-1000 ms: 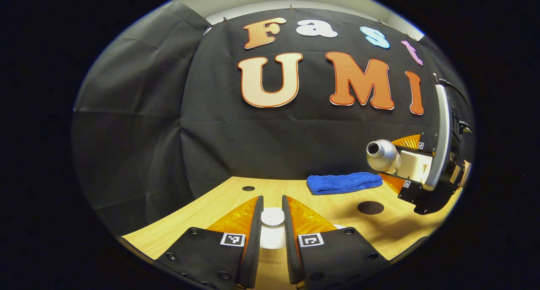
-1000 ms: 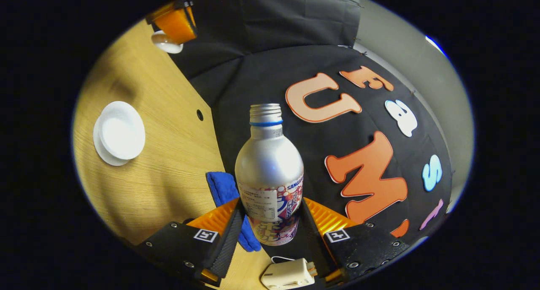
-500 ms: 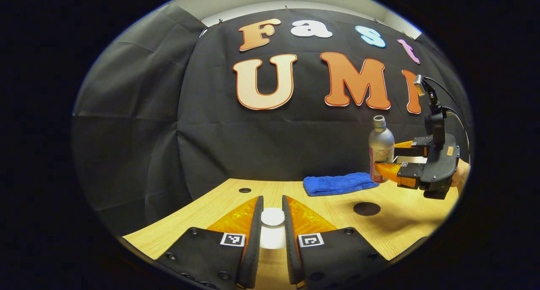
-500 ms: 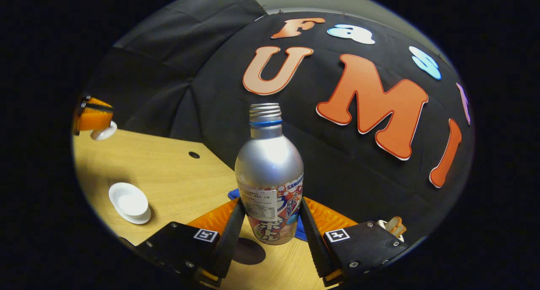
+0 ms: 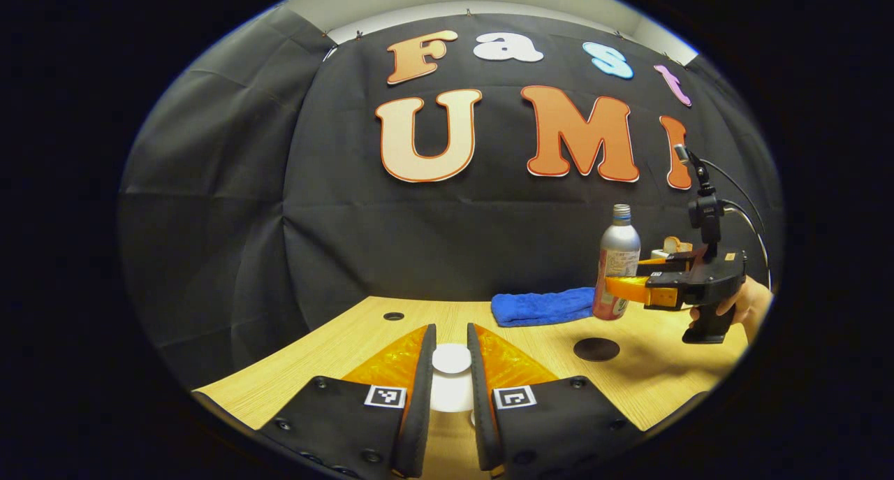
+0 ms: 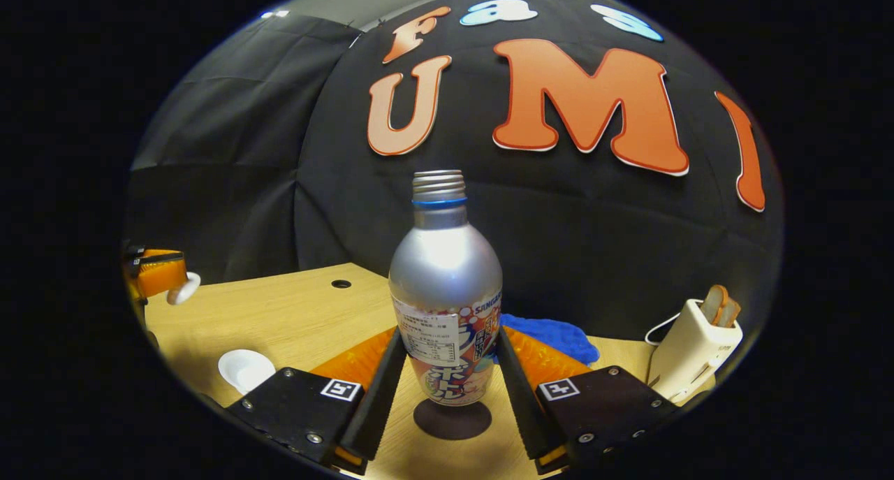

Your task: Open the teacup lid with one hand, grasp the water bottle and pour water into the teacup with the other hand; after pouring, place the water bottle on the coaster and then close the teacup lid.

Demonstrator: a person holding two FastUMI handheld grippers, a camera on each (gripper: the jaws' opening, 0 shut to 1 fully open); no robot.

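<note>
A silver water bottle (image 6: 445, 284) with no cap stands upright between the fingers of my right gripper (image 6: 445, 340), which is shut on its labelled lower half. The dark round coaster (image 6: 452, 418) lies on the table just under the bottle's base. In the left gripper view the bottle (image 5: 619, 246) hangs a little above the coaster (image 5: 596, 349), held by the right gripper (image 5: 613, 284) and a hand (image 5: 753, 304). My left gripper (image 5: 451, 330) is shut on the white teacup lid (image 5: 451, 360), raised off the table. The open white teacup (image 6: 246, 369) sits at the left, below the left gripper (image 6: 157, 274).
A folded blue towel (image 5: 541, 307) lies at the back of the wooden table (image 5: 531, 340), behind the coaster. A cream toaster (image 6: 691, 354) with bread slices stands to the right. A small round hole (image 6: 341, 284) marks the tabletop near the cloth wall.
The bottle swung from tilted on its side to upright and came down and leftward over the coaster. The left gripper kept the lid held in place.
</note>
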